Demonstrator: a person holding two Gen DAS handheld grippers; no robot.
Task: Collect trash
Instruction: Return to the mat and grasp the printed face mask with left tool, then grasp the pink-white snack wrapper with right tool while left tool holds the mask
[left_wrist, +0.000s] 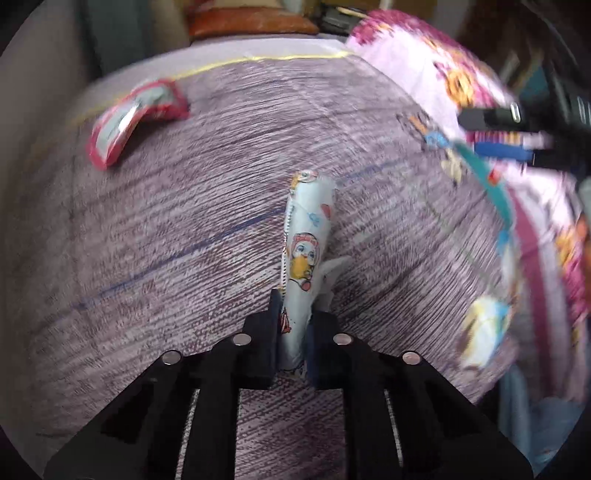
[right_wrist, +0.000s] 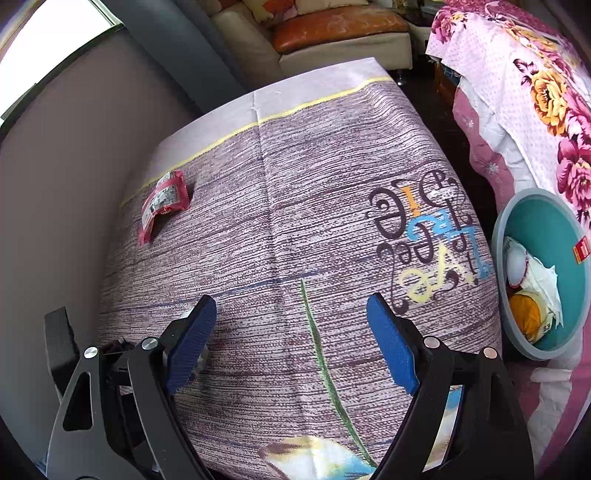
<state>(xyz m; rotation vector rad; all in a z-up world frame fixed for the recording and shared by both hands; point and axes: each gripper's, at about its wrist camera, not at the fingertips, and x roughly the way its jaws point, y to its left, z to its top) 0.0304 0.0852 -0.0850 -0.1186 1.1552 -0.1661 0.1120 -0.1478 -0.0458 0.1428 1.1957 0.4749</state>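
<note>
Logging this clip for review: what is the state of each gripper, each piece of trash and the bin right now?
left gripper: shut on the cartoon wrapper.
cartoon wrapper: clamped, sticking forward, lifted above the cloth.
right gripper: open, holding nothing.
red wrapper: lying crumpled on the tablecloth, near its far left edge.
teal bin: tilted toward the camera, already holding trash.

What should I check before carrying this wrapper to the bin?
1. Left gripper shut on the cartoon wrapper: ok.
2. Wrapper lifted off the cloth: cannot tell; the view is blurred.
3. Right gripper open and holding nothing: ok.
4. Bin open-topped at the table's right edge, some trash already inside, room left: ok.
5. Path to the bin: cannot tell; the right gripper sits between.
6. Red wrapper on the far left of the cloth, not yet collected: not ok.
</note>
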